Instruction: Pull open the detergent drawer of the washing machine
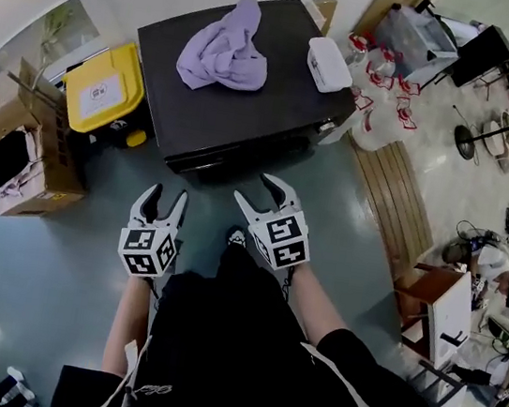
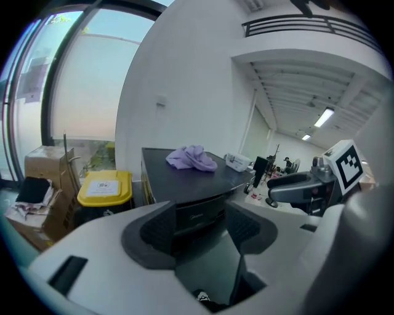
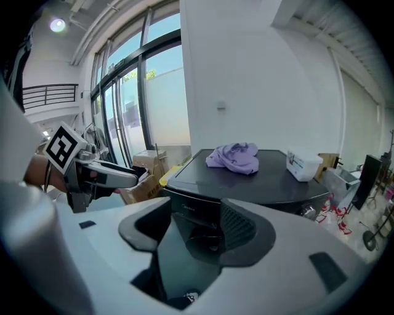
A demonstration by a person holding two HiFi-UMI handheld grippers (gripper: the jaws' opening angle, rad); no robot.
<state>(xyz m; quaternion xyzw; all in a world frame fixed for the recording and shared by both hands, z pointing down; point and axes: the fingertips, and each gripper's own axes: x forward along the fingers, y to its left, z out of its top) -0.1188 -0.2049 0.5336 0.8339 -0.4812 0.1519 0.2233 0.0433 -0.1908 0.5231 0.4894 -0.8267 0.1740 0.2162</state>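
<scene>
A black washing machine [image 1: 251, 102] stands ahead of me, seen from above, with a purple cloth [image 1: 226, 47] and a white box [image 1: 328, 64] on its lid. Its front panel [image 2: 196, 216] faces both grippers, and I cannot make out the drawer on it. My left gripper [image 1: 162, 201] is held open above the floor, a short way in front of the machine. Beside it, my right gripper [image 1: 260, 192] is also open, slightly nearer the machine's front edge. Both sets of jaws are empty. The panel [image 3: 191, 209] shows between the right jaws, with a knob [image 3: 308, 212] at its right.
A yellow-lidded bin [image 1: 106, 86] and cardboard boxes [image 1: 22, 139] stand left of the machine. To its right are white jugs [image 1: 379, 98] and a wooden pallet [image 1: 392, 204]. A person [image 1: 499, 282] and cluttered equipment are at the far right.
</scene>
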